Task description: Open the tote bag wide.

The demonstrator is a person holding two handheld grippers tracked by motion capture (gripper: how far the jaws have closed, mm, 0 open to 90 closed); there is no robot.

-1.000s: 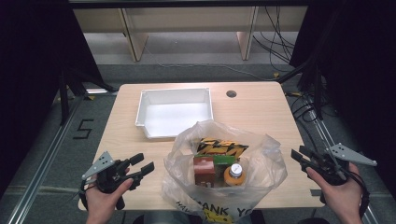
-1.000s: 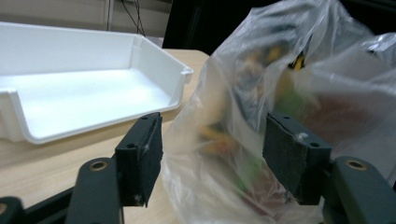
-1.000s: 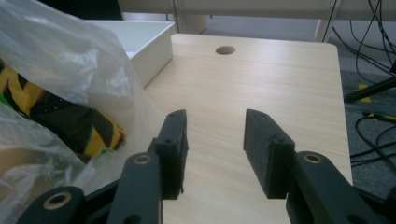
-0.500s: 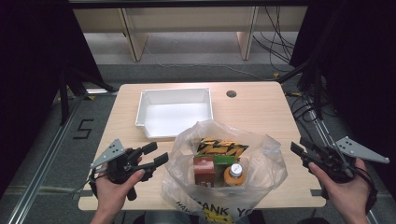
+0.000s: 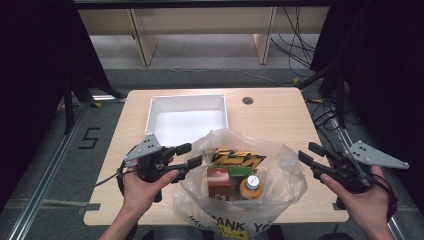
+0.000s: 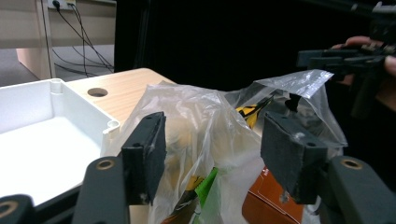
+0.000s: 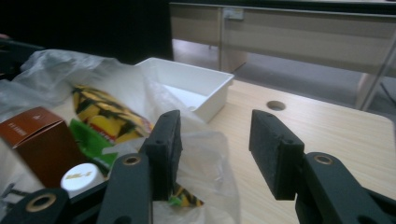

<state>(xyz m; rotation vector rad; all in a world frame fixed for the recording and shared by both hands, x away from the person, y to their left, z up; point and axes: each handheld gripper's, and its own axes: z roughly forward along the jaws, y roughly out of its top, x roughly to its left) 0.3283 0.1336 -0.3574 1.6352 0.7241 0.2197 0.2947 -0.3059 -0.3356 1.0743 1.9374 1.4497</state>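
Observation:
A clear plastic bag [image 5: 280,172] stands open at the table's front middle. It holds a yellow snack pack [image 5: 235,157], a brown box [image 5: 219,182] and an orange bottle with a white cap [image 5: 251,186]. My left gripper [image 5: 194,154] is at the bag's left rim. Its jaws have just been closing, and the bag's film [image 6: 210,116] lies between them without being pinched. My right gripper [image 5: 306,152] hovers just off the bag's right side. Its jaws have just been opening, with only loose film [image 7: 201,154] by the left pad and bare table between them.
A white tray [image 5: 185,117] sits behind the bag and has nothing in it. It also appears as the tray [image 6: 42,140] and the tray [image 7: 196,88] in the gripper views. A cable hole [image 5: 247,100] is in the wooden table [image 5: 280,120] at the back. Cables lie on the floor beyond.
My left hand has risen and moved right, up to the bag's left rim. My right hand has lifted and come slightly inward toward the bag.

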